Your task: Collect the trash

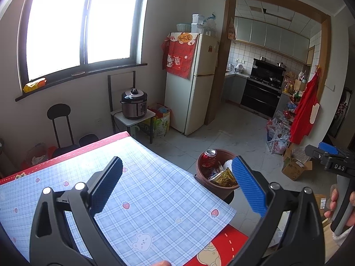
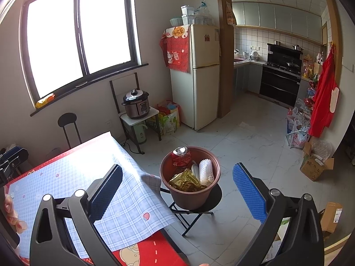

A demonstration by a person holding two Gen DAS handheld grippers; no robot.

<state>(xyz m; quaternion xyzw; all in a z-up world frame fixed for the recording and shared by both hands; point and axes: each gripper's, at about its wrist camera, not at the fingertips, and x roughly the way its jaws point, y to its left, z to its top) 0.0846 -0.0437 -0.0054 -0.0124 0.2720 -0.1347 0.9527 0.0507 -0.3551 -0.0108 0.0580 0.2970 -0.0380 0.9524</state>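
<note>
From the left wrist view, the left gripper [image 1: 176,185] stands with its fingers spread wide and nothing between them, above the blue checked tablecloth [image 1: 155,199]. Just past its right finger, off the table's edge, sits the brown bin [image 1: 218,187], partly hidden by that finger; a red can [image 1: 209,157], a gold wrapper [image 1: 224,176] and a bit of white foam netting [image 1: 227,163] show inside. Far to its right, the other gripper's dark body appears with a hand [image 1: 339,201] on its handle.

The right wrist view shows what the first hides. The right gripper [image 2: 177,185] is likewise wide apart and empty, and the bin [image 2: 188,194] lies straight ahead between its fingers, seen whole and resting on a black folding stool [image 2: 195,210]. The can [image 2: 180,155] stands at the bin's far side, the wrapper [image 2: 186,181] lies nearest, the foam netting [image 2: 205,171] to the right. The tablecloth [image 2: 124,199] hangs under the left finger. Fingers [image 2: 13,212] of the person's other hand show at the far left edge.
</note>
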